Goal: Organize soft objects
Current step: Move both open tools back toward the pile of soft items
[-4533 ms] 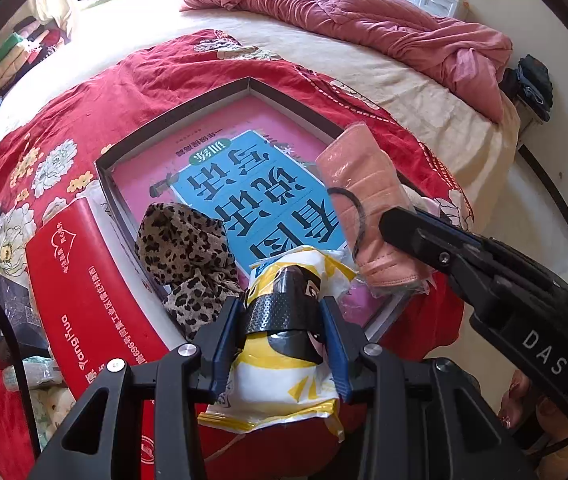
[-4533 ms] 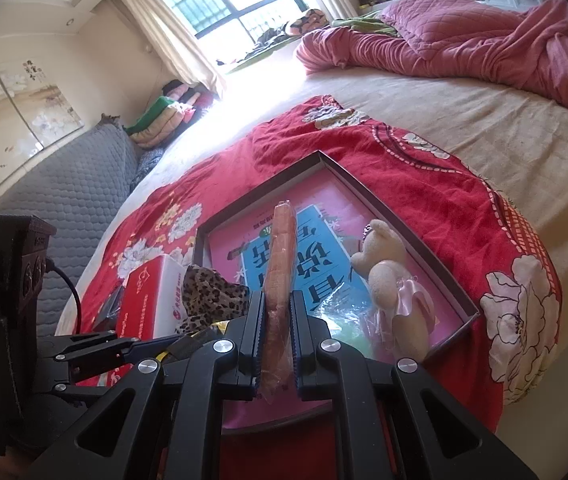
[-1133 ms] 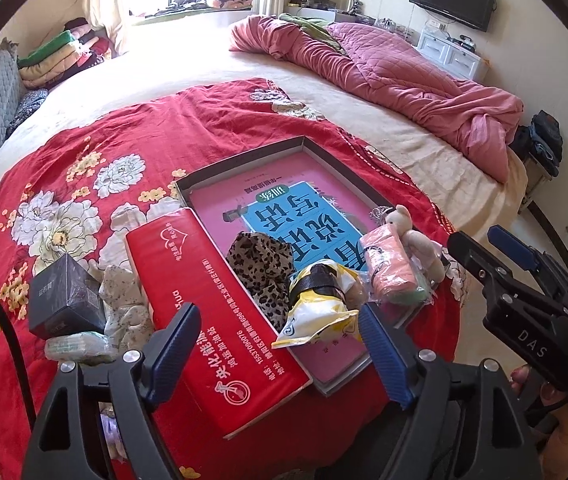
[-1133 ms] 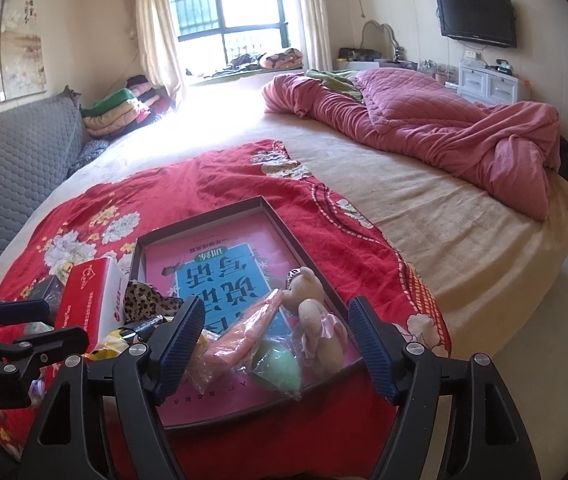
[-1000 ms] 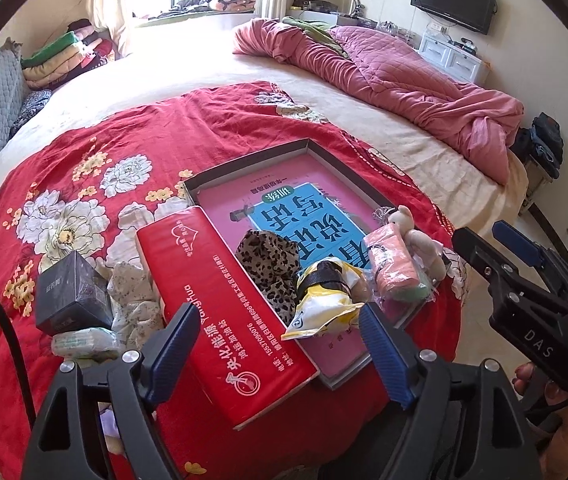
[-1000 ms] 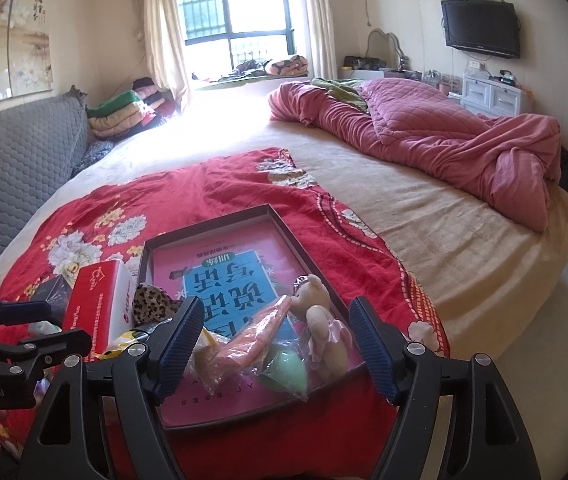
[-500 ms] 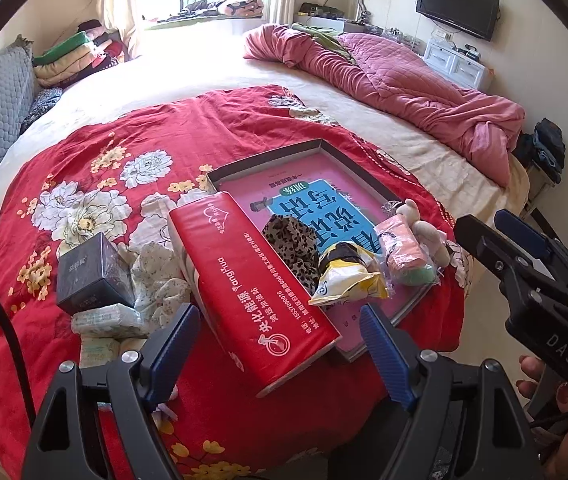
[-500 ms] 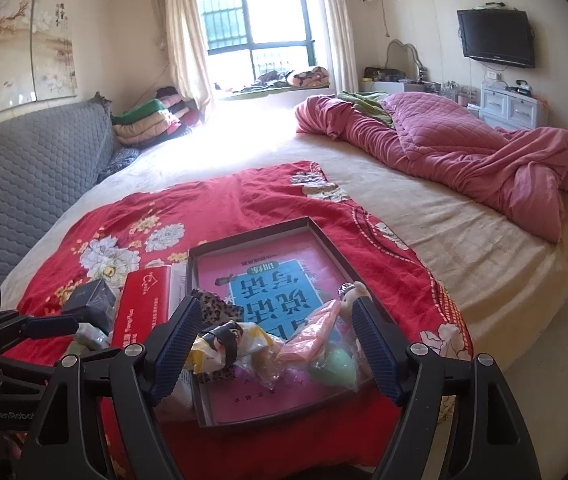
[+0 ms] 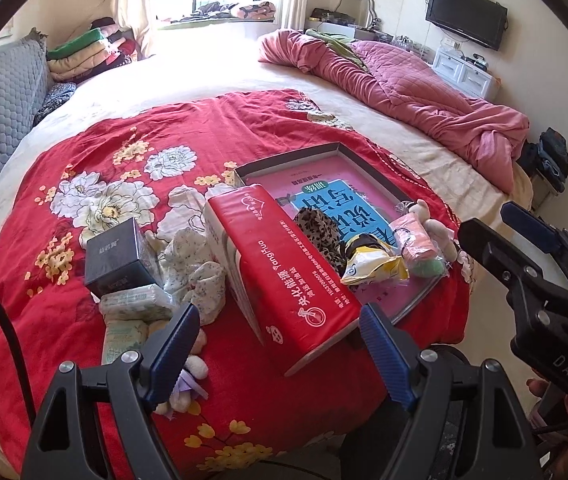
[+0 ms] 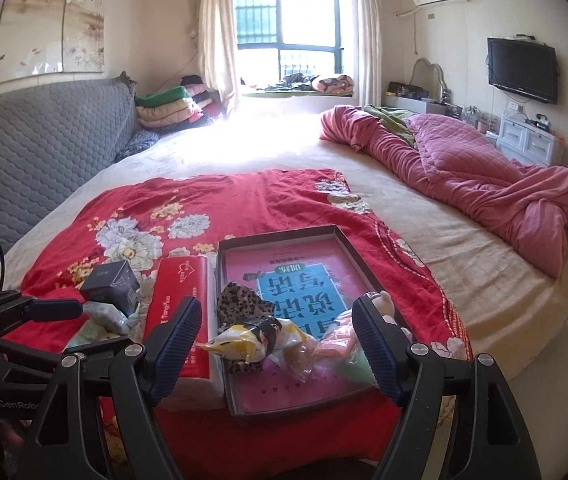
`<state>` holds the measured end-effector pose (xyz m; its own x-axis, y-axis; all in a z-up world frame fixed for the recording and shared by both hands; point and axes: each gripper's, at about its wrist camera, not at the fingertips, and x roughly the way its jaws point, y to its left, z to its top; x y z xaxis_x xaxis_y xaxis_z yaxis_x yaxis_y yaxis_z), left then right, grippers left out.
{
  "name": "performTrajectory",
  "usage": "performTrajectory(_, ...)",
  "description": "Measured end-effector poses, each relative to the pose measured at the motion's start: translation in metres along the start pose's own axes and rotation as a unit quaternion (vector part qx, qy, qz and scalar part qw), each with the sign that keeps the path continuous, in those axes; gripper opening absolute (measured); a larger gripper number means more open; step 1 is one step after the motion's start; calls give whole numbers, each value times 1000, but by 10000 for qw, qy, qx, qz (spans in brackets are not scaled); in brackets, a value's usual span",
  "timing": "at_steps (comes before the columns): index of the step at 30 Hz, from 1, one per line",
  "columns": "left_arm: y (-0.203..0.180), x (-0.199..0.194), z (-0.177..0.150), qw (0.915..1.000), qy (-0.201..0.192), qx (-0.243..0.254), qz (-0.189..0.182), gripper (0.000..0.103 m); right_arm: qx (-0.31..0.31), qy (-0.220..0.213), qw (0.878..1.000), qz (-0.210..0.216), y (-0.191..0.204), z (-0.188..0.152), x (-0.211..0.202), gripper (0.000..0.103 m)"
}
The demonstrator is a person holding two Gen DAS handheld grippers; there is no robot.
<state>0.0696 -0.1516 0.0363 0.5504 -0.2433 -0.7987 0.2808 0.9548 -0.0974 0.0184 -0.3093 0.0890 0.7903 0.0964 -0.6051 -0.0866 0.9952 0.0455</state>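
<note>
On the red flowery blanket (image 9: 96, 312), both wide-open grippers (image 9: 274, 344) (image 10: 274, 340) hold nothing, so next grab the white floppy cloth (image 9: 196, 264) for the flat pink tray (image 10: 284, 240).

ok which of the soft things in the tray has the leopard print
The leopard-print cloth, at the tray's left side beside the red box; the other soft things there are plain pink, green or yellow.

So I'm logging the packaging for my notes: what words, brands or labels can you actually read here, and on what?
"DAS" on the right gripper body.
"GenRobo", cut off by the frame edge, on the left gripper body.
"Yanghua", upside down beside Chinese print, on the red tissue pack.
Large upside-down Chinese characters on the blue panel of the tray; I can't transcribe them reliably.
Small pale characters on the black box: too small.
</note>
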Motion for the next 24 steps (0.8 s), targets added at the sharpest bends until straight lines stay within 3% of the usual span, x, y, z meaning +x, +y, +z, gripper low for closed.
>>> performTrajectory(24,72,-9,-32,9979,105,-585,248,82,-771,36,9959,472,70,2,2,79)
